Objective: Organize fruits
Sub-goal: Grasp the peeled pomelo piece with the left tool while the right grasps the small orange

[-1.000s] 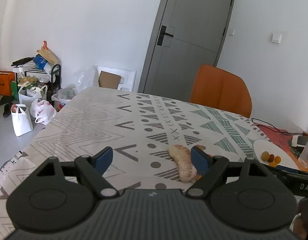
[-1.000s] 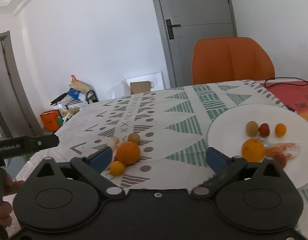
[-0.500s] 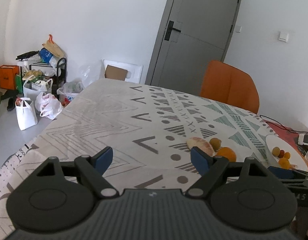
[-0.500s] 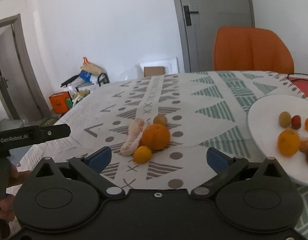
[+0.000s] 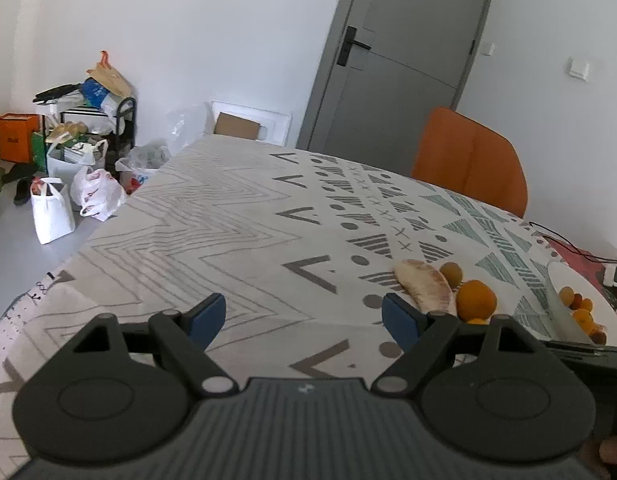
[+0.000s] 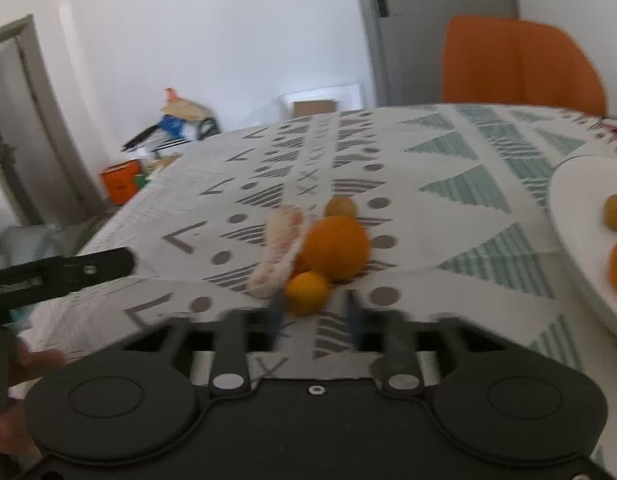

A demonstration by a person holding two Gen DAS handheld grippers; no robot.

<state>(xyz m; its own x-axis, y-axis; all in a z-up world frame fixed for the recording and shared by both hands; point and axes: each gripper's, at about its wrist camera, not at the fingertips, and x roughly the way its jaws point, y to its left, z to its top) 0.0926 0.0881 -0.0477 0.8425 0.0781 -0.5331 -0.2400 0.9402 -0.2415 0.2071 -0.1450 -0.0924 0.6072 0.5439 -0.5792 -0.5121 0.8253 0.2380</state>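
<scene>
A cluster of fruit lies on the patterned tablecloth: a pale peeled banana (image 6: 280,248), a big orange (image 6: 334,248), a small orange (image 6: 307,292) and a small brownish fruit (image 6: 340,207). My right gripper (image 6: 314,322) sits just before the small orange with its jaws narrowed but still apart; the view is blurred. My left gripper (image 5: 304,320) is open and empty, left of the banana (image 5: 424,284) and big orange (image 5: 476,300). A white plate (image 6: 576,216) with several small fruits is at the right.
An orange chair (image 5: 468,164) stands at the table's far side by a grey door (image 5: 396,52). Bags and a cluttered rack (image 5: 80,160) are on the floor left of the table. A black cable (image 5: 564,244) lies at the far right.
My right gripper has moved in on the fruit cluster and its jaws have narrowed from wide open. My left gripper has drawn back and shifted left; the banana now lies to its right.
</scene>
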